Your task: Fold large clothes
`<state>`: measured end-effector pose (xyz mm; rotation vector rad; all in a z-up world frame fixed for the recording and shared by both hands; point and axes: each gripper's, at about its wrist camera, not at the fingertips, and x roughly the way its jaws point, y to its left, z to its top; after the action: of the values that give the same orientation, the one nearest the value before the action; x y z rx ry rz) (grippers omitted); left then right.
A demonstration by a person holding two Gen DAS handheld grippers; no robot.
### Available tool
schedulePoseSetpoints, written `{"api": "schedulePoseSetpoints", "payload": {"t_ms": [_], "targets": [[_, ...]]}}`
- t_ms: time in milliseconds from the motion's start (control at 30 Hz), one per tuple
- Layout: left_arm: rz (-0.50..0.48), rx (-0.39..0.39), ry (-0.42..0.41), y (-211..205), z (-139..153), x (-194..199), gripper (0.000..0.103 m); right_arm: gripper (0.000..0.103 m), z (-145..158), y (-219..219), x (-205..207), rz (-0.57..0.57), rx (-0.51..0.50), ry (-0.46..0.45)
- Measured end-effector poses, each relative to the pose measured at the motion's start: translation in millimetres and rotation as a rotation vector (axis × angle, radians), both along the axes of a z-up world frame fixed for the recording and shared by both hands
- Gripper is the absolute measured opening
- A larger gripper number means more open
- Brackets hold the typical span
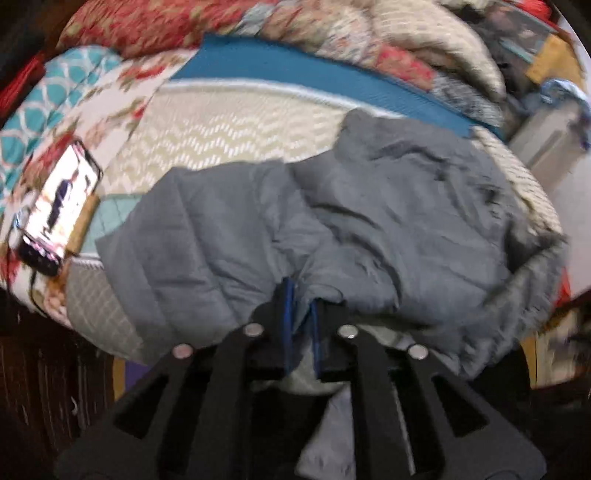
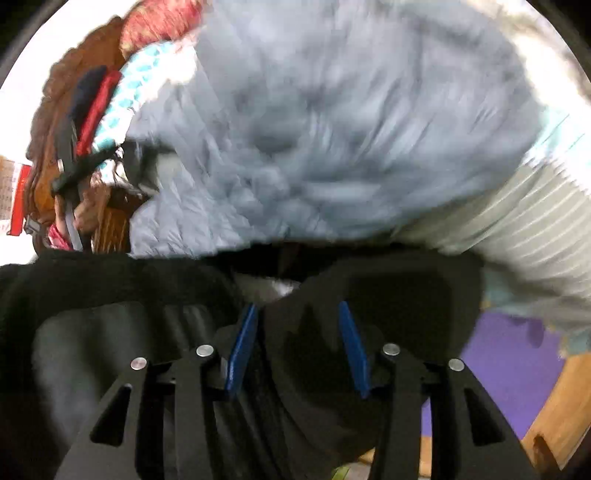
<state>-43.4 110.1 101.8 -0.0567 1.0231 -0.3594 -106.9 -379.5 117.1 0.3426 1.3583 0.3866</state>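
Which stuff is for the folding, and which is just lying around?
For folding: grey jacket, left hand-held gripper, right hand-held gripper.

Lying around: phone, quilts, blue mat, purple mat.

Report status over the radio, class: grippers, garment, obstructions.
Left gripper barely parted, grey jacket fabric between its pads. Right gripper open around dark cloth. Phone beside jacket, apart.

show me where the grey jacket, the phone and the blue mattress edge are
grey jacket [image 1: 369, 221], left wrist view, on the rumpled middle of its body
phone [image 1: 59, 210], left wrist view, on its lit screen
blue mattress edge [image 1: 295, 66], left wrist view, on the middle of the blue band
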Motion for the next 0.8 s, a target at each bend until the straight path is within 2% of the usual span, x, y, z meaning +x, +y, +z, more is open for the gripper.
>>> {"api": "schedulePoseSetpoints", "payload": {"t_ms": [67, 100, 133, 167, 233, 333, 367, 400, 467, 500, 600, 700, 767, 800], "targets": [[-0.019, -0.011, -0.057, 5.7, 23.2, -6.9, 0.029, 0.078, 33.2, -18.9, 16.5, -0.114, -0.027, -0.132], [-0.012, -0.005, -0.092, 7.0, 33.2, -8.8, 0.044, 0.083, 47.1, -21.6, 25.8, -0.178, -0.067, -0.208], [-0.004, -0.001, -0.131, 8.0, 42.6, -9.0, 0.057, 0.091, 54.7, -20.9, 35.4, -0.215, -0.099, -0.260], [-0.003, -0.008, -0.184, 8.1, 55.2, -7.1, 0.067, 0.097, 63.9, -13.0, 49.1, -0.263, -0.156, -0.334], [0.015, -0.004, -0.203, 5.0, 64.6, 2.0, 0.069, 0.098, 66.0, 11.4, 82.4, -0.266, -0.189, -0.393], [-0.004, -0.010, -0.216, -10.8, 69.1, 17.1, 0.071, 0.099, 42.6, 49.7, 126.3, -0.217, -0.134, -0.339], [-0.019, 0.019, -0.238, -21.1, 69.2, 21.5, 0.077, 0.099, 32.8, 56.8, 136.2, -0.192, -0.129, -0.308], [-0.042, 0.062, -0.265, -33.7, 67.0, 28.6, 0.080, 0.099, 30.0, 59.0, 142.8, -0.159, -0.143, -0.274], [-0.072, 0.135, -0.280, -57.3, 57.8, 46.6, 0.082, 0.099, 11.6, 62.1, 144.1, -0.137, -0.251, -0.219], [-0.087, 0.152, -0.272, -67.8, 53.0, 55.4, 0.082, 0.099, 6.2, 50.7, 136.0, -0.160, -0.304, -0.203], [-0.187, 0.183, -0.252, -105.0, 33.5, 80.2, 0.082, 0.099, 1.5, -9.0, 92.6, -0.290, -0.378, -0.160], [-0.323, 0.237, -0.234, -140.8, 5.7, 94.1, 0.086, 0.099, -16.2, -67.4, 43.3, -0.424, -0.567, -0.068], [-0.405, 0.280, -0.188, -159.6, -17.6, 101.9, 0.086, 0.099, -18.7, -95.1, 15.7, -0.503, -0.612, -0.027], [-0.440, 0.297, -0.167, -165.8, -26.8, 103.8, 0.086, 0.099, -11.6, -102.6, 3.3, -0.535, -0.590, -0.054]]}}
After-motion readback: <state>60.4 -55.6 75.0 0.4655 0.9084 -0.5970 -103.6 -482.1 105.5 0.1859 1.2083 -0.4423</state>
